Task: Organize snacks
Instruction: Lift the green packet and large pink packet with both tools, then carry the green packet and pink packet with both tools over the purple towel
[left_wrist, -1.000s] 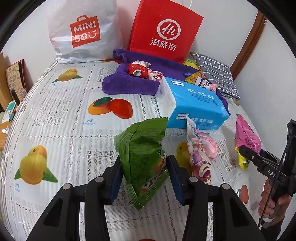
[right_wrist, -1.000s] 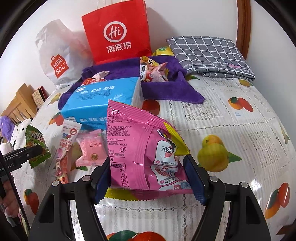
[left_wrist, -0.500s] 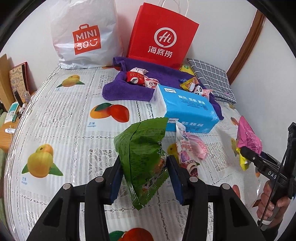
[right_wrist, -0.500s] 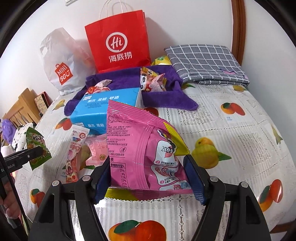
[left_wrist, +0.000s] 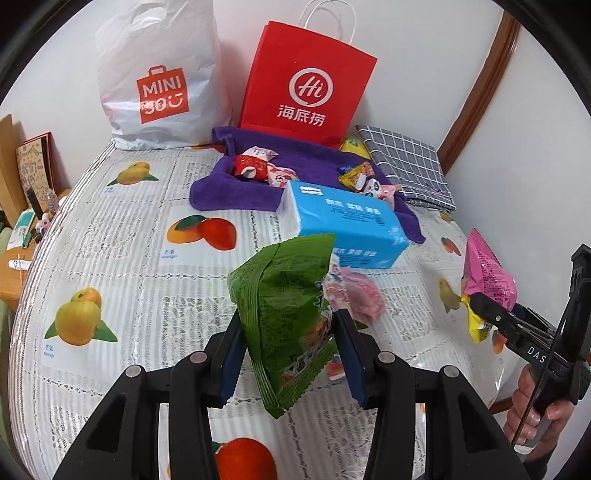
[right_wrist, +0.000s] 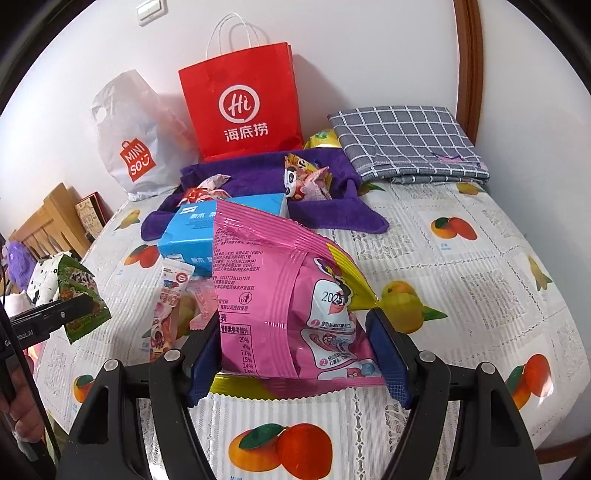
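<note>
The left gripper (left_wrist: 288, 354) holds a green packet (left_wrist: 284, 317) between its two pads, above the table (left_wrist: 110, 258), in front of the blue tissue pack (left_wrist: 343, 225). The right gripper (right_wrist: 295, 350) is closed on a pink packet (right_wrist: 280, 295), also lifted over the table, in front of the tissue pack and a little to its right. Just in front of the tissue pack some small pink snacks (left_wrist: 358, 295) lie on the cloth with fruit pictures. Behind the tissue pack a purple towel (right_wrist: 258, 177) lies, and on it are a red-white snack (left_wrist: 251, 166) to the left and panda snacks (right_wrist: 303, 177) to the right. Further behind the tissue pack a red bag (left_wrist: 306, 85) and a white bag (left_wrist: 159, 85) stand at the wall. A grey checked cloth (right_wrist: 402, 144) lies folded behind the tissue pack to the right.
</note>
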